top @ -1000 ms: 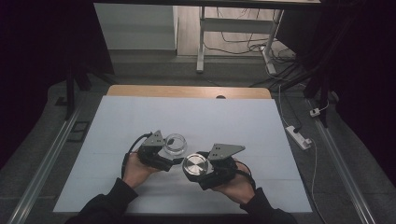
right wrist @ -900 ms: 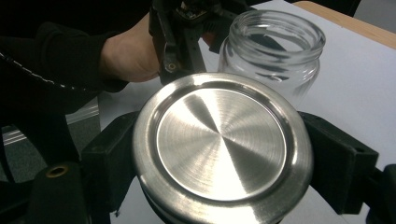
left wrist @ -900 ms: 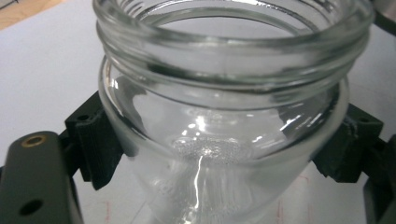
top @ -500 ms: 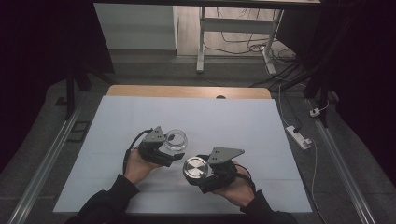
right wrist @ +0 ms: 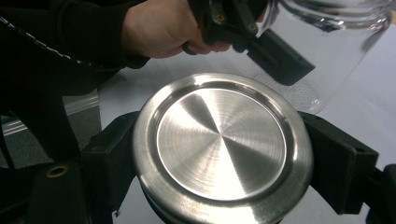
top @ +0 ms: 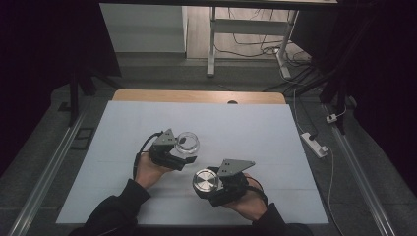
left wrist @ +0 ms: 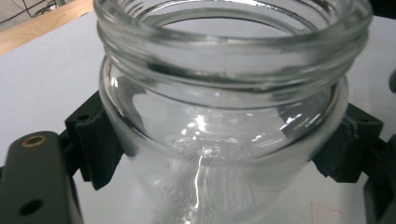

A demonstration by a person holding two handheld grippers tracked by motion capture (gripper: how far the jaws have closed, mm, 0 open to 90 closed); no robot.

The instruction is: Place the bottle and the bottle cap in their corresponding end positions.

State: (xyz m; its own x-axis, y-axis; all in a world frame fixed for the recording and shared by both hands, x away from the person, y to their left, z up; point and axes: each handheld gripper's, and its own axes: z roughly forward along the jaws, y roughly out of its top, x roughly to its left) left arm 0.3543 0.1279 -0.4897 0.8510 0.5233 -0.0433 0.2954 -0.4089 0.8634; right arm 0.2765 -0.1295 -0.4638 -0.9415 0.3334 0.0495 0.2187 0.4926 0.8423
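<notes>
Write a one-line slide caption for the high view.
Left gripper holds an open glass jar while right gripper holds its metal lid beside it over the white table.

On the pale grey table [top: 123,196], the left gripper [top: 181,158] clasps a clear round glass jar [top: 188,143]. Nearer and to its right, the right gripper [top: 206,186] clamps a round brushed-steel lid [top: 205,181], apart from the jar.
</notes>
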